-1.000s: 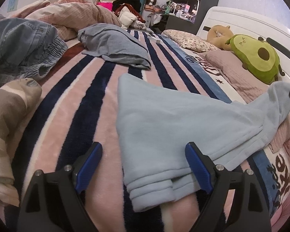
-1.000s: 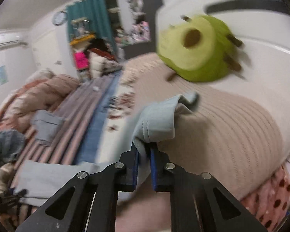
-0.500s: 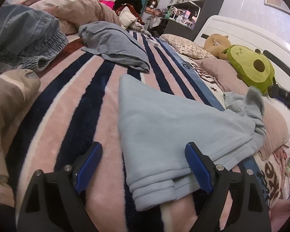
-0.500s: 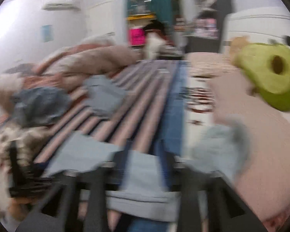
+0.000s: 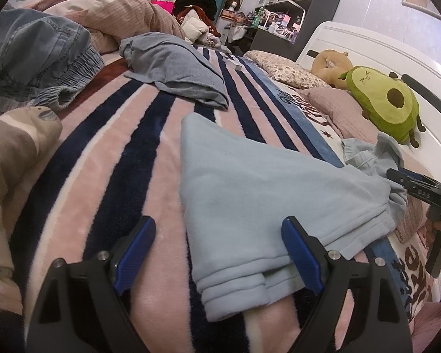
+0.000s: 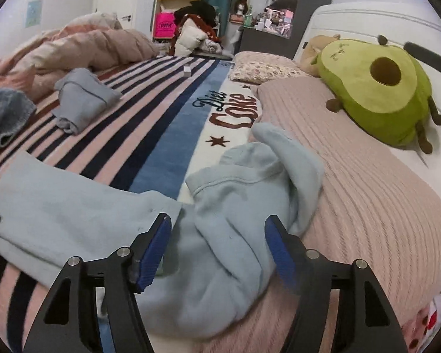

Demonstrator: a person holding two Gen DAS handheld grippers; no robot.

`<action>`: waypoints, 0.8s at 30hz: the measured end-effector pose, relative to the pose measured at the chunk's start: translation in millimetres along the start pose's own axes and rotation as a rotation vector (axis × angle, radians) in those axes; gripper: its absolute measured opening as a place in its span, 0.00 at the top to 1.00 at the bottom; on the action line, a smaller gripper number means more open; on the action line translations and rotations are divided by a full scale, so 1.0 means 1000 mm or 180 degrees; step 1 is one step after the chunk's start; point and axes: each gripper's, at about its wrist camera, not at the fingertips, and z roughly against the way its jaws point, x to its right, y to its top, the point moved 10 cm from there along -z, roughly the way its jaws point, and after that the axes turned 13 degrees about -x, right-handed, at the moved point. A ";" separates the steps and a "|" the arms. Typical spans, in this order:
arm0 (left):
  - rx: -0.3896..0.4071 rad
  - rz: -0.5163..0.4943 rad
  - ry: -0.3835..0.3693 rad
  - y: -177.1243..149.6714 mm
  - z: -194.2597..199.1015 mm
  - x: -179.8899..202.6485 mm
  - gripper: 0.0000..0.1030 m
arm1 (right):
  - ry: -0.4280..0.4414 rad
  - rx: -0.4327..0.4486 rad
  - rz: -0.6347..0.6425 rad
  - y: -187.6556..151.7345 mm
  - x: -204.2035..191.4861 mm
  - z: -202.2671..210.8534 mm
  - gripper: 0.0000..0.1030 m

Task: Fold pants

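The light blue pants [image 5: 258, 194] lie across the striped blanket on the bed, cuffs toward my left gripper. My left gripper [image 5: 219, 244] is open, its fingers to either side of the cuff end, holding nothing. In the right wrist view the waist end of the pants [image 6: 244, 194] lies crumpled at the edge of a pink knit blanket [image 6: 367, 194]. My right gripper [image 6: 217, 247] is open just above that crumpled end, empty. The right gripper also shows at the right edge of the left wrist view [image 5: 420, 188].
A grey garment [image 5: 173, 67] lies farther up the bed, denim [image 5: 35, 56] at the left, a bunched pink duvet [image 5: 111, 11] behind. A green avocado plush [image 6: 376, 88] and pillows lie by the white headboard. Shelves and clutter stand beyond the bed.
My right gripper has let go of the pants' waist end, which dropped onto the pink blanket, and has opened and pulled back. My left gripper has stayed open by the cuffs.
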 end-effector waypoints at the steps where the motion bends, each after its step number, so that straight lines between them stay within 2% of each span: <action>1: 0.0000 0.0002 -0.0003 0.000 0.000 0.000 0.17 | -0.0031 -0.0012 0.0055 0.001 -0.004 -0.002 0.40; 10: -0.0020 0.0003 0.0000 -0.001 -0.001 0.000 0.17 | -0.0391 -0.0317 0.0342 0.014 -0.006 -0.049 0.40; 12: -0.0022 0.0008 -0.0005 -0.001 -0.002 0.000 0.17 | -0.0518 -0.0347 0.0422 0.015 -0.004 -0.055 0.55; 13: -0.0023 0.0010 -0.0010 -0.001 -0.002 0.000 0.17 | -0.0644 -0.0308 0.0429 0.016 0.000 -0.054 0.82; 14: -0.0023 0.0014 -0.0016 -0.002 -0.002 0.000 0.17 | -0.0735 -0.0258 0.0409 0.016 0.005 -0.051 0.91; 16: -0.0022 0.0020 -0.0025 -0.002 -0.002 0.000 0.17 | -0.0769 -0.0161 0.0285 0.017 0.017 -0.041 0.94; 24: -0.0014 0.0022 -0.0028 -0.001 -0.002 0.000 0.17 | -0.0783 0.0395 -0.0390 0.023 0.073 0.031 0.96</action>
